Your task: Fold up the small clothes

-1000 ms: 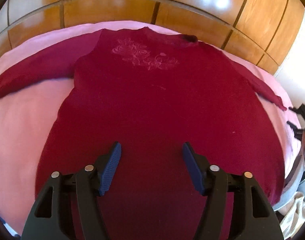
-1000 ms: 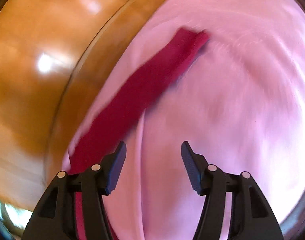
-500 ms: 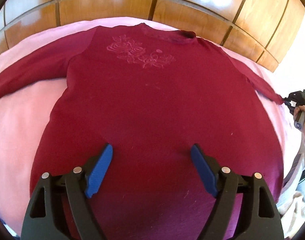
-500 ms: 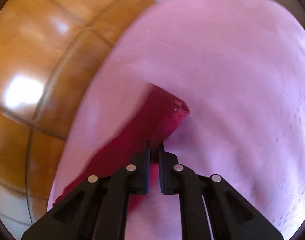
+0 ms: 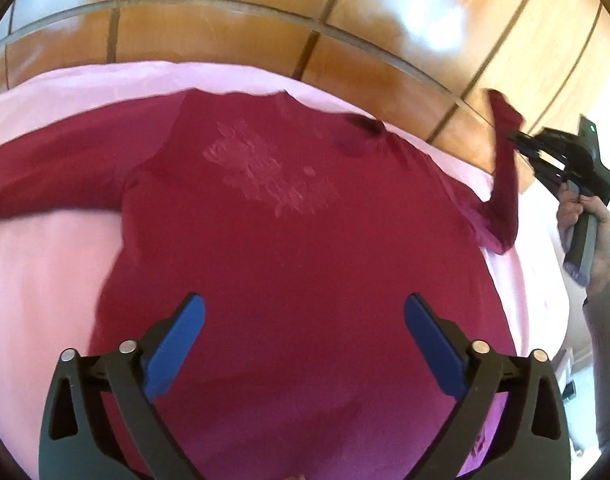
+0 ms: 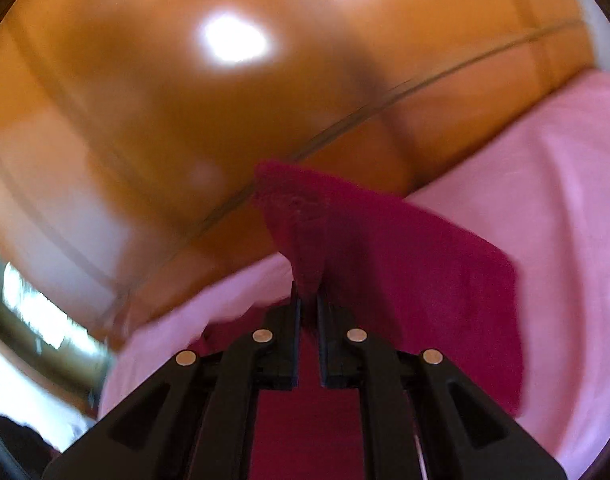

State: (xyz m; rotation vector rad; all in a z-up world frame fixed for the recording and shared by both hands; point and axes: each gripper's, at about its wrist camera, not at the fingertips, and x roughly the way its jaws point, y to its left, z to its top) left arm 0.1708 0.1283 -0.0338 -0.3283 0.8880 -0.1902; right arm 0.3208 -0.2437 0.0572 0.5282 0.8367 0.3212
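A dark red long-sleeved top (image 5: 289,264) with a pale flower print lies flat, front up, on a pink sheet (image 5: 37,280). My left gripper (image 5: 304,310) hovers over its lower part, its blue-padded jaws opening wide with nothing pinched between them. The right gripper (image 5: 519,140) shows at the right edge of the left wrist view, held by a hand, lifting the right sleeve (image 5: 505,184) off the sheet. In the right wrist view my right gripper (image 6: 307,298) is shut on the sleeve cuff (image 6: 301,232), which sticks up past the fingertips.
A glossy wooden panelled headboard (image 5: 345,20) runs along the far edge of the sheet. The left sleeve (image 5: 57,172) lies stretched out to the left. A person's hand and sleeve (image 5: 597,280) are at the right edge.
The right gripper shut on the sleeve cuff and lifted it up and inward. The left gripper's jaws spread wider and it rose slightly over the top.
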